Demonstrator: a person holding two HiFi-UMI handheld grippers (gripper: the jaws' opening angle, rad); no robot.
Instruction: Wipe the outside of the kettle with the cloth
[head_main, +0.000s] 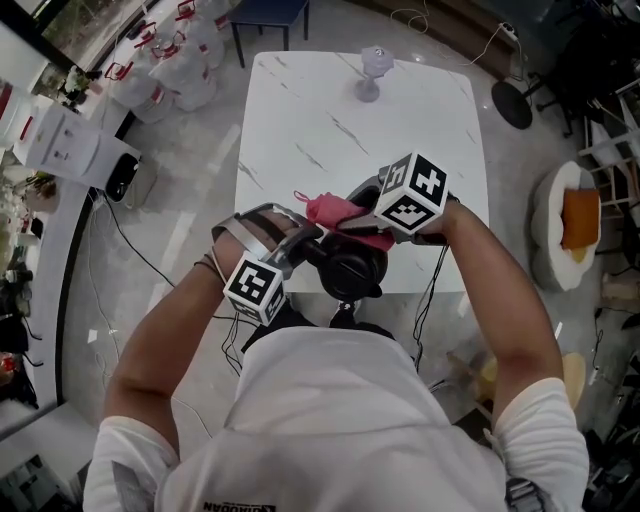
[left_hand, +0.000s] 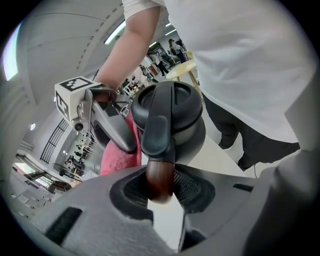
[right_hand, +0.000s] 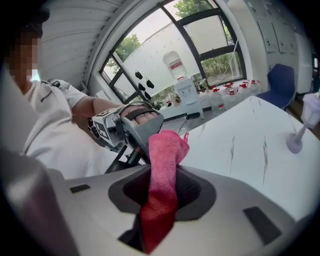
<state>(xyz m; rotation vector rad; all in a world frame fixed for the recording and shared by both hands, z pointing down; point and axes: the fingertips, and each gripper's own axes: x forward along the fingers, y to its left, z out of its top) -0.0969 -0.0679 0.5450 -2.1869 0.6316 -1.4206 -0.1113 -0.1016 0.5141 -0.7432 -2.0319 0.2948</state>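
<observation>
Steadying the job at the near edge of the white marbled table (head_main: 330, 130), you have the black kettle (left_hand: 175, 115) right in front of your body, and the wiping step looks to be under way.

Your left gripper (left_hand: 160, 186) pinches the brown end of the kettle's handle (left_hand: 159, 172) between its pads, bracing the pot. Your right gripper (right_hand: 161, 197) is clamped on the pink cloth (right_hand: 164, 160), whose free end stands up past the jaws. In the left gripper view that cloth hangs just beside the kettle's wall, below the lid.

By this reading, the next move calls for a sweep of the cloth round the wall. Press hard enough to rub, but not so hard that the pot twists on its handle. The unseen far side will likely need you to turn the pot or reach over it.

Much is hidden. From the head view the grippers and cloth cover most of the kettle, and its base is out of sight. Whether it rests on the table or is lifted cannot be told, nor whether the cloth truly touches. A small stemmed glass (head_main: 375, 70) stands well apart at the far end.
</observation>
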